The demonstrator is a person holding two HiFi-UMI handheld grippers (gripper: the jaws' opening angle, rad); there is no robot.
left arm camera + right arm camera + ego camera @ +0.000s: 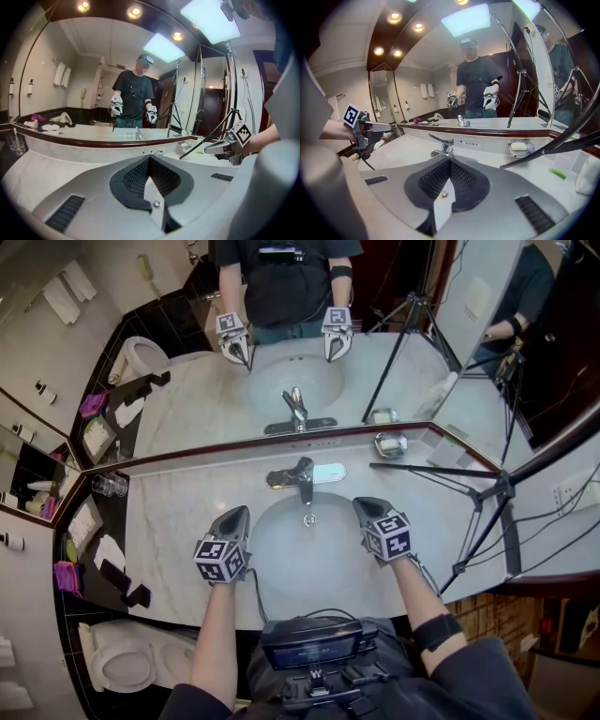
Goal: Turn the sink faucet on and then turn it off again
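Note:
The chrome faucet stands at the back of the white sink basin, its single lever lying over the spout. I see no stream of water. My left gripper hovers over the basin's left rim, shut and empty, its tip aimed at the mirror wall. Over the right rim my right gripper is likewise shut on nothing, and its tip points at the faucet from a short way off. Neither gripper touches the faucet. Each gripper shows in the other's view: the right gripper and the left gripper.
A marble counter runs under a wide mirror. A soap dish with a bar sits right of the faucet and a glass at the far left. A camera tripod reaches over the counter's right end. A toilet is lower left.

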